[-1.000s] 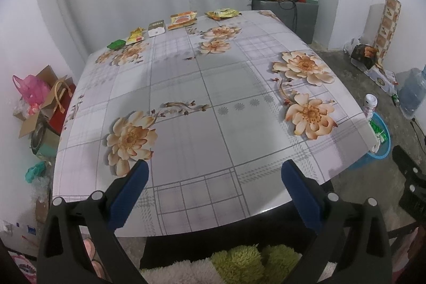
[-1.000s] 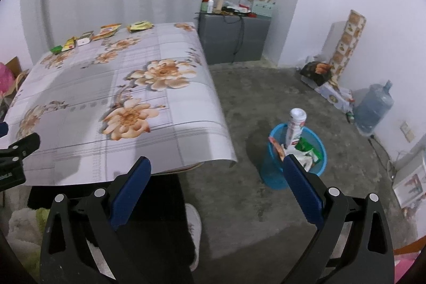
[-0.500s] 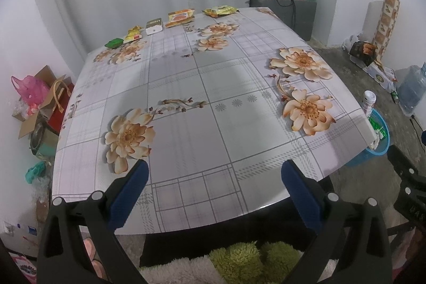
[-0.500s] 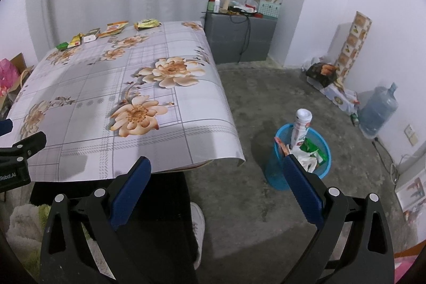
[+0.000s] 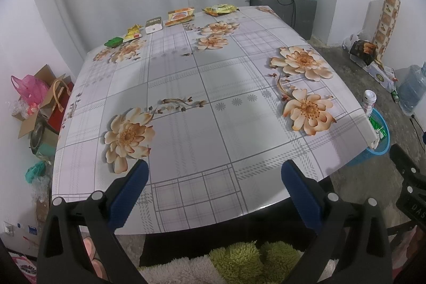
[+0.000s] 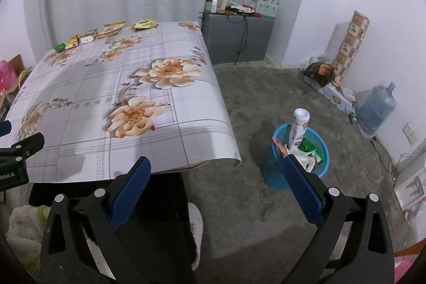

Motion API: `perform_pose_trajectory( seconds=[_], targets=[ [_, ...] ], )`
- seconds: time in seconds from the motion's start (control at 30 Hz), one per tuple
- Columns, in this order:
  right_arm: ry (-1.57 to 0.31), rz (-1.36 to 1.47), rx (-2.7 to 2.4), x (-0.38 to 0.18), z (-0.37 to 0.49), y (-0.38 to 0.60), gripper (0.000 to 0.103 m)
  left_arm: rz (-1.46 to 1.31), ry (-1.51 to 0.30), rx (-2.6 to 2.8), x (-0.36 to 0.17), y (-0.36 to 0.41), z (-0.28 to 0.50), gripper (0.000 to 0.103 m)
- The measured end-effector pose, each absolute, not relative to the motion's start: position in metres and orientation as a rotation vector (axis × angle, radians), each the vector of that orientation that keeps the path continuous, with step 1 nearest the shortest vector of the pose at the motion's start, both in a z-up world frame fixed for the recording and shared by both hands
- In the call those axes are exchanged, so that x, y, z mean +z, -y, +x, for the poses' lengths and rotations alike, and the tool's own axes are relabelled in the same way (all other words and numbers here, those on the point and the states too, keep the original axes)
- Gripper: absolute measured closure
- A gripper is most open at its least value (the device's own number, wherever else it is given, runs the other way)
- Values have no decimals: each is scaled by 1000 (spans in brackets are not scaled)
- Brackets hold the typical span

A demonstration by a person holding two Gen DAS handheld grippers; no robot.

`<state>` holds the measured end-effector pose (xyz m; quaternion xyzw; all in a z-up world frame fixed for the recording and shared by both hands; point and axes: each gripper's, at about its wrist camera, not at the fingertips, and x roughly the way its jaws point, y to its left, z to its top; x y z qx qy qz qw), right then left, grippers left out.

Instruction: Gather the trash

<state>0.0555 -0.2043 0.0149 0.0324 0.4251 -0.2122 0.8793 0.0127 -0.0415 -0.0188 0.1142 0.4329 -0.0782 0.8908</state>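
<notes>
Several pieces of trash lie in a row along the table's far edge: a green packet (image 5: 113, 41), a yellow wrapper (image 5: 133, 33), a white box (image 5: 154, 25), an orange packet (image 5: 180, 15) and a yellow-green packet (image 5: 220, 9). The row also shows in the right wrist view (image 6: 106, 33). A blue bin (image 6: 298, 159) stands on the floor right of the table, holding wrappers and a white bottle (image 6: 299, 125). My left gripper (image 5: 213, 190) is open and empty above the near table edge. My right gripper (image 6: 217, 188) is open and empty, over the floor near the bin.
The table (image 5: 199, 87) has a floral cloth. A grey cabinet (image 6: 237, 36) with clutter stands at the back. Boxes and bags (image 5: 40, 103) sit left of the table. A water jug (image 6: 375, 111) and a patterned roll (image 6: 351, 44) stand by the right wall.
Both grippers drifted slightly; the right view swung a little so the bin sits closer to its right finger. Both stay open and empty.
</notes>
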Motion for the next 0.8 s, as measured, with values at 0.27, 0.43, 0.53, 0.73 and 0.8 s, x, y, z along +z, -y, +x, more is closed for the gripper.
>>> perform_pose_trajectory(
  seconds=[0.27, 0.43, 0.53, 0.73, 0.8],
  targets=[
    [-886, 67, -440, 15, 55, 205, 8, 240, -900, -164, -20, 42, 13, 5],
    [-886, 67, -441, 15, 55, 205, 8, 241, -903, -165, -21, 42, 12, 5],
    [-886, 68, -442, 15, 55, 204, 8, 240, -901, -165, -20, 42, 13, 5],
    [-887, 69, -443, 15, 55, 206, 8, 242, -905, -165, -21, 42, 13, 5],
    [-886, 69, -442, 14, 55, 206, 8, 242, -907, -165, -21, 43, 13, 5]
  ],
)
